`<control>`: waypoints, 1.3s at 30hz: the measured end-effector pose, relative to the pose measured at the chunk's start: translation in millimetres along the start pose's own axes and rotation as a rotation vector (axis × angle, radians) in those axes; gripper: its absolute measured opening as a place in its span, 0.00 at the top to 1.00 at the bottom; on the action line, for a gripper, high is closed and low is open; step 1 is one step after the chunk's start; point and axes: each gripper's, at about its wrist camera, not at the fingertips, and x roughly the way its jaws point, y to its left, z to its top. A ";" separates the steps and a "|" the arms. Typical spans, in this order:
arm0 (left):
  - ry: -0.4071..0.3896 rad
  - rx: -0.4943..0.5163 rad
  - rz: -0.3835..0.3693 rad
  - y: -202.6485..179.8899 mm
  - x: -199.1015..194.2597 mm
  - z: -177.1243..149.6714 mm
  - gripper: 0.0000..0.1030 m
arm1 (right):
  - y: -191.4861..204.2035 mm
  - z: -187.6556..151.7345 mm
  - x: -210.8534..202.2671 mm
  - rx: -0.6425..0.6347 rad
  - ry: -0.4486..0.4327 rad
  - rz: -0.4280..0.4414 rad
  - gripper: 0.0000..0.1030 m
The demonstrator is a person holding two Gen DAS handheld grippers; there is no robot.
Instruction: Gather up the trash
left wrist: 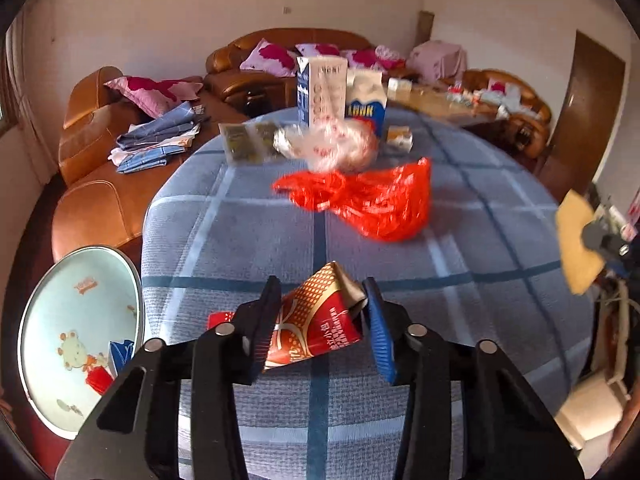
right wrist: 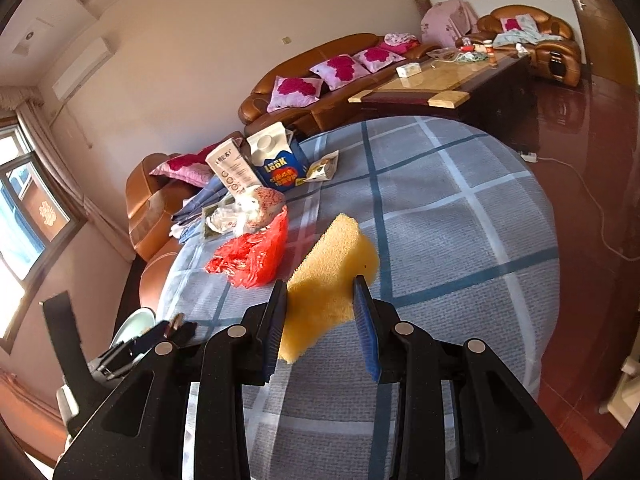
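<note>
A crumpled red and gold carton (left wrist: 316,320) sits between the jaws of my left gripper (left wrist: 322,282), just above the blue checked tablecloth (left wrist: 480,220); both pads press on its sides. My right gripper (right wrist: 320,282) is shut on a yellow sponge (right wrist: 332,264), held over the cloth (right wrist: 460,220). Farther along the table lie a red plastic bag (left wrist: 360,196) and a clear crumpled bag (left wrist: 332,146). Behind them stand a tall white carton (left wrist: 320,92) and a blue and white carton (left wrist: 366,104).
A round pale-blue bin (left wrist: 60,300) with a cartoon print stands below the table's left edge, with blue and red scraps in it. Brown leather sofas (left wrist: 100,200) with pink cushions ring the table. A small packet (left wrist: 400,138) lies by the cartons. A coffee table (right wrist: 440,80) stands beyond.
</note>
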 end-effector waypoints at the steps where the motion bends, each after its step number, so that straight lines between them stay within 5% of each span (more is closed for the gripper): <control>1: -0.006 -0.010 -0.007 1.8 -3.3 0.8 0.65 | 0.6 0.2 -0.5 -0.001 -0.002 -0.001 0.67; 7: -0.066 -0.051 -0.014 18.4 -29.2 15.1 0.78 | 7.6 -0.3 2.5 -0.006 0.005 0.008 0.67; 14: -0.061 -0.052 -0.002 37.8 -46.0 12.0 0.75 | 17.6 0.1 2.7 -0.027 0.001 0.013 0.67; 17: 0.007 -0.045 0.007 39.9 -47.3 3.6 0.65 | 17.7 0.2 5.0 -0.020 0.004 0.012 0.67; 20: 0.101 -0.052 0.058 46.6 -34.6 -13.8 0.66 | 20.5 -1.5 6.2 -0.020 0.009 0.020 0.67; 21: 0.122 -0.076 0.058 51.0 -29.1 -20.5 0.69 | 21.6 -1.8 6.1 -0.024 0.008 0.020 0.67; 23: 0.133 -0.146 0.018 61.8 -23.3 -29.3 0.92 | 24.2 -2.6 7.0 -0.032 0.011 0.022 0.67; 25: 0.145 -0.186 -0.004 69.0 -18.5 -34.7 0.96 | 25.2 -3.2 8.0 -0.033 0.014 0.022 0.67; 28: 0.166 -0.205 -0.002 73.0 -8.1 -42.2 0.96 | 25.4 -4.1 7.8 -0.030 0.015 0.021 0.67; 37: 0.061 -0.206 0.026 90.3 -19.8 -32.9 0.93 | 25.7 -4.4 6.6 -0.038 0.014 0.021 0.67; 39: 0.028 -0.196 0.077 96.6 -36.3 -29.8 0.80 | 26.1 -4.3 7.3 -0.036 0.016 0.022 0.67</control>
